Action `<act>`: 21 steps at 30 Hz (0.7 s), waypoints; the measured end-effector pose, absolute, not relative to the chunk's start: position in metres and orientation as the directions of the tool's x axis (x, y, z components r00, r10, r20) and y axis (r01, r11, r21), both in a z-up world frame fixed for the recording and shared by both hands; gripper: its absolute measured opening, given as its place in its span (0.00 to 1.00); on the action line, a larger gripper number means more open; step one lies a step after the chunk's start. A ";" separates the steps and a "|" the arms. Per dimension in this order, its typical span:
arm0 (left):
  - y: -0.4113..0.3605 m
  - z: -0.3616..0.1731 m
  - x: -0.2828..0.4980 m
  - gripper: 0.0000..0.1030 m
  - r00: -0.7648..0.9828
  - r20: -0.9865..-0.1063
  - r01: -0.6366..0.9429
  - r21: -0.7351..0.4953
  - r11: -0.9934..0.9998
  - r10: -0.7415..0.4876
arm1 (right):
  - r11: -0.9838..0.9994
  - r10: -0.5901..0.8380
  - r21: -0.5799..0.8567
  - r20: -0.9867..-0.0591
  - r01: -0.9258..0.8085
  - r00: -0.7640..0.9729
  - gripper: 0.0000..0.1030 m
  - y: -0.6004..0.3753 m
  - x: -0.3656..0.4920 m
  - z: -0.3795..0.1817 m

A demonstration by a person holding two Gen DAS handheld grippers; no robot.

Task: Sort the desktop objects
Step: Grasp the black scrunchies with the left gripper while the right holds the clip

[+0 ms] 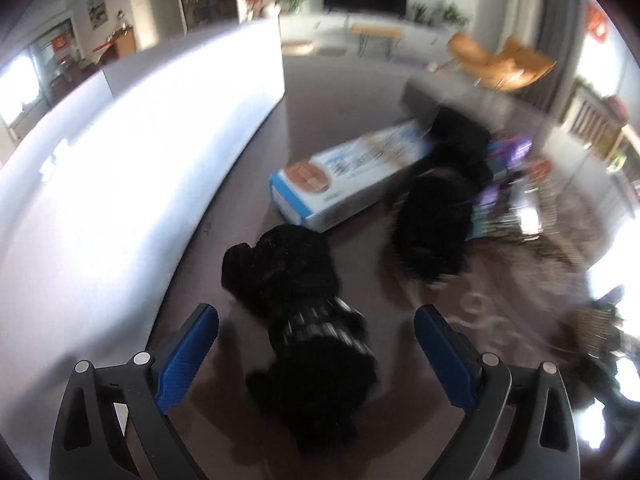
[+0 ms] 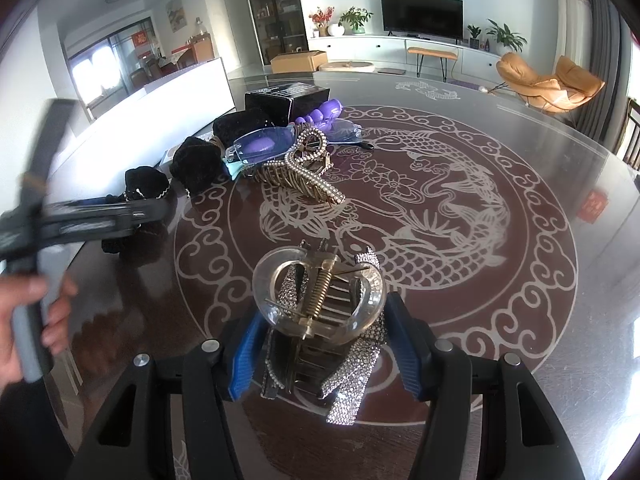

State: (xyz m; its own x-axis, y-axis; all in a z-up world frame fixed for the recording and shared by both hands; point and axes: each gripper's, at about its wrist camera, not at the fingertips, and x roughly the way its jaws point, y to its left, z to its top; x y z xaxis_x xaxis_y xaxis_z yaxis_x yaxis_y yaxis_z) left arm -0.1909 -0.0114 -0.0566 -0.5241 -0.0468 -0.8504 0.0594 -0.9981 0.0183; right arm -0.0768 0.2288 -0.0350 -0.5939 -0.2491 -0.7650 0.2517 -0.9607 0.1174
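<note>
Pinching a clear hair clip [image 2: 320, 300] with rhinestone strips between its blue jaws, the right gripper [image 2: 324, 354] holds it just above the patterned surface [image 2: 500, 280] — the left gripper [image 1: 316, 354] has jaws spread wide around a black scrunchie [image 1: 296, 300] lying near a blue-and-white box [image 1: 352, 178], with glasses [image 2: 288, 140] and a pearl clip [image 2: 308, 176] farther back

Between my right gripper's [image 2: 324, 356] fingers I see a clear, rhinestone-studded hair claw [image 2: 320, 312], spring upward. Ahead of it lie a pearl-trimmed gold claw [image 2: 308, 176] and rimless glasses [image 2: 264, 146]. A black scrunchie [image 1: 296, 304] lies between my left gripper's [image 1: 316, 356] fingers, a blue-white box [image 1: 344, 180] beyond.
</note>
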 end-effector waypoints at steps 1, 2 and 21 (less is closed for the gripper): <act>-0.014 -0.057 -0.192 0.99 -0.541 -0.841 0.050 -0.008 -0.999 -0.020 | -0.961 -0.249 0.117 -0.765 0.252 -0.594 0.57 0.229 -0.077 -0.035; -0.016 -0.056 -0.193 0.91 -0.553 -0.833 0.036 -0.022 -0.999 -0.001 | -0.961 -0.249 0.117 -0.765 0.251 -0.594 0.57 0.229 -0.077 -0.035; 0.026 -0.062 -0.103 0.81 -0.581 -0.793 -0.186 -0.089 -0.979 0.183 | -0.963 -0.243 0.112 -0.763 0.247 -0.599 0.95 0.227 -0.077 -0.034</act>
